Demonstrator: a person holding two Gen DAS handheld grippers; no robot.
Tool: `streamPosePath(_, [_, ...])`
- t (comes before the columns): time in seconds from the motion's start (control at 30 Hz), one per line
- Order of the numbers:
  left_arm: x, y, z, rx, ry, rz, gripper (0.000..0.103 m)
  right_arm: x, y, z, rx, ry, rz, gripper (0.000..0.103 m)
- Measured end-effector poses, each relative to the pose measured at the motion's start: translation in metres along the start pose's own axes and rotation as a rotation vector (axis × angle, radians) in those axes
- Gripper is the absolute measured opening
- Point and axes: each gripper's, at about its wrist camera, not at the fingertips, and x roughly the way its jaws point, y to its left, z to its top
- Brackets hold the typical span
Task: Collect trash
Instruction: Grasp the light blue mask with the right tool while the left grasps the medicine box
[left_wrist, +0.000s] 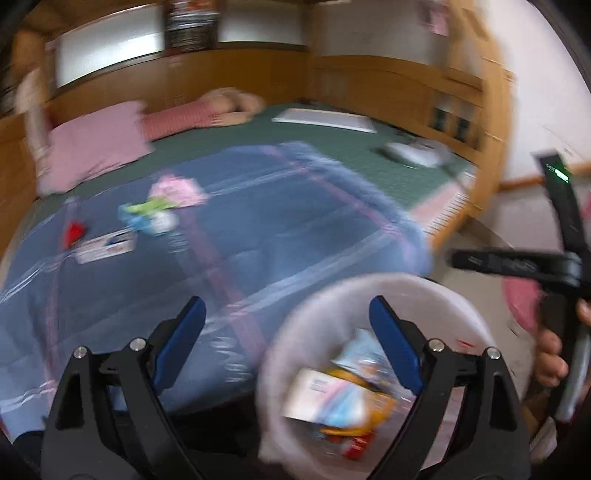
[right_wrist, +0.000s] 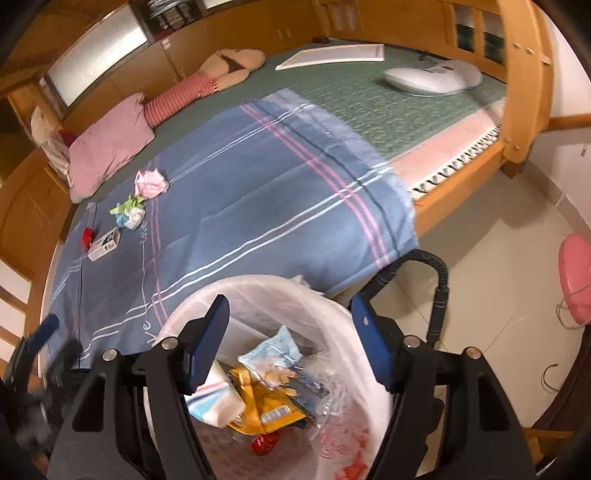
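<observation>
Both tools hang over the lined trash bin (right_wrist: 332, 306) at the near edge of the bed (right_wrist: 424, 122).

Right hand-held gripper (right_wrist: 290, 343): jaws apart, nothing between the pads. Directly below it, wrappers lie inside the bin, among them a pale blue packet (right_wrist: 271, 349), a yellow wrapper (right_wrist: 266, 406) and a white-and-blue carton (right_wrist: 218, 400).

Left hand-held gripper (left_wrist: 286, 343): jaws wide apart, empty, half over the bin rim and half over the blue blanket (left_wrist: 258, 206). View badly smeared.

Remaining trash: a small cluster far ahead and to the left of both grippers, on the blanket near the pink pillow (right_wrist: 110, 147).
- crumpled pink paper (right_wrist: 149, 181), soft, folded
- green and blue-white wad (right_wrist: 129, 214)
- small red scrap (right_wrist: 88, 235), just beside a flat white box (right_wrist: 105, 243)

Risks, as I judge them:
- The pieces sit close together, so a wide grab may pinch two at once or nudge one away.
- The blanket is soft; pads pressed down may catch fabric with the paper.
- The flat box offers little edge and may slip.
- The thin liner may snag on a finger leaving the bin.
</observation>
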Motion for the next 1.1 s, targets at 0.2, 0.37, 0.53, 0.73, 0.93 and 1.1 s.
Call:
streamPosePath(0.2, [0.027,0.154,-0.004,-0.501,0.146,0.347,0.090,0.045,0.093,0.027,-0.170,0.045,0.077,0.068])
streamPosePath(0.37, [0.021,0.251,-0.018,-0.723,0.145,0.430,0.089,0.094,0.199,0.050,-0.387,0.041,0.126,0.068])
streamPosePath(0.53, [0.015,0.312,-0.022,-0.784,0.117,0.491,0.089,0.169,0.302,0.083,-0.534,0.045,0.135,0.067])
streamPosePath(0.73, [0.031,0.350,-0.049,-0.876,0.160,0.477,0.090,0.262,0.389,0.118,-0.527,0.105,0.146,0.068])
streamPosePath(0.93, [0.036,0.355,-0.051,-0.884,0.171,0.436,0.090,0.328,0.461,0.116,-0.570,0.169,0.147,0.068])
streamPosePath(1.1, [0.039,0.353,-0.049,-0.862,0.179,0.424,0.090,0.348,0.486,0.105,-0.619,0.203,0.128,0.068])
